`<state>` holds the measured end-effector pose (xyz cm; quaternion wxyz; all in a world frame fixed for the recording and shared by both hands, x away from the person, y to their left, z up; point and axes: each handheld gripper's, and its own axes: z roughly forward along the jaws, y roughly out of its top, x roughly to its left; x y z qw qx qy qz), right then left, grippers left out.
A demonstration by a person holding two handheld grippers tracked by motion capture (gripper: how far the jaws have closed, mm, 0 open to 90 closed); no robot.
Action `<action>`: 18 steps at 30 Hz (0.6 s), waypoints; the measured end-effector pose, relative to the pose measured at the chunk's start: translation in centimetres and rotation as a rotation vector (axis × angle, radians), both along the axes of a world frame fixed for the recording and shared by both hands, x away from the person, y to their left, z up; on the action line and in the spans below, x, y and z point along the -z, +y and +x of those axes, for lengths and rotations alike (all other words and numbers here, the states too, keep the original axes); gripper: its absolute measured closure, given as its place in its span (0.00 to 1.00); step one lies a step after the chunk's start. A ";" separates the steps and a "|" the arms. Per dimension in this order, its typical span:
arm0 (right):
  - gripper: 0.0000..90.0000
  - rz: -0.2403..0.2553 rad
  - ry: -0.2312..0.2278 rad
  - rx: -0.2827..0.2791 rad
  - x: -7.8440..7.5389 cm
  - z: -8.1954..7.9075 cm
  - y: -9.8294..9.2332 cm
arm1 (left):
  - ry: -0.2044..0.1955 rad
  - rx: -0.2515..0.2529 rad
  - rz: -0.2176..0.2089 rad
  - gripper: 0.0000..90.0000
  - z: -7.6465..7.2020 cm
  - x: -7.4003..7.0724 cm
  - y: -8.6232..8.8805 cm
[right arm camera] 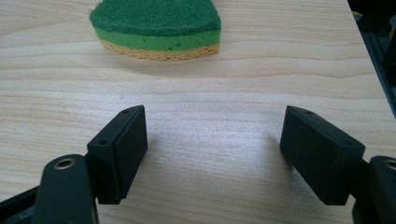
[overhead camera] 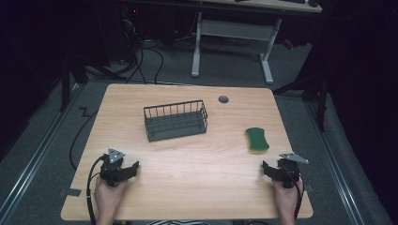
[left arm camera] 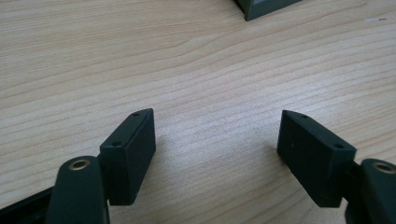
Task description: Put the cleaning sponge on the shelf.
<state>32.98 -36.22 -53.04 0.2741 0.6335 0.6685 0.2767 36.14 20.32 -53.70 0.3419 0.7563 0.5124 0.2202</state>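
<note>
Nearest me, I see my left gripper [overhead camera: 133, 169] resting low over the table [overhead camera: 197, 187] at its near left corner, jaws spread wide with bare wood between them in the left gripper view [left arm camera: 217, 154]; the left hand [overhead camera: 109, 197] comes in from the bottom edge, wrapped around the handle, with the cable trailing off to its left; my right gripper [overhead camera: 266, 169] sits at the near right corner, likewise released and holding nothing, its jaws well apart in the right gripper view [right arm camera: 212, 156], the right hand [overhead camera: 286, 199] behind it; both grippers point inward and slightly forward across the table; just ahead of the right gripper lies the green sponge [overhead camera: 257, 139], flat on the wood, apart from the jaws, its dark green scrub face up over a lighter green and a yellow layer [right arm camera: 156, 28]; farther off, near the table's middle, stands the dark wire basket [overhead camera: 175, 120], upright, a corner of it showing ahead of the left gripper [left arm camera: 268, 7]; beyond it, a small grey round cap [overhead camera: 223, 99] sits in the tabletop.
</note>
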 end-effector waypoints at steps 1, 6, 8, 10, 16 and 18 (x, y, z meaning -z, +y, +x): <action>0.25 0.000 0.000 0.000 0.0 0.0 0.0 | -0.003 -0.006 -0.002 0.33 0.0 0.0 0.0; 0.24 0.001 0.002 0.003 0.0 0.2 0.1 | -0.003 -0.007 -0.001 0.34 0.0 0.0 0.0; 0.23 0.005 0.004 -0.007 0.0 0.1 0.0 | -0.003 -0.007 -0.001 0.34 0.0 0.0 0.0; 0.22 0.006 0.009 -0.024 0.0 0.1 0.0 | -0.001 0.000 -0.001 0.33 0.1 0.0 0.0; 0.15 0.005 0.021 -0.096 0.0 0.1 -0.3 | 0.012 0.018 0.005 0.23 0.2 0.0 -0.4; 0.16 0.003 0.020 -0.115 0.0 0.0 -0.5 | 0.013 0.012 0.006 0.21 0.2 0.0 -0.5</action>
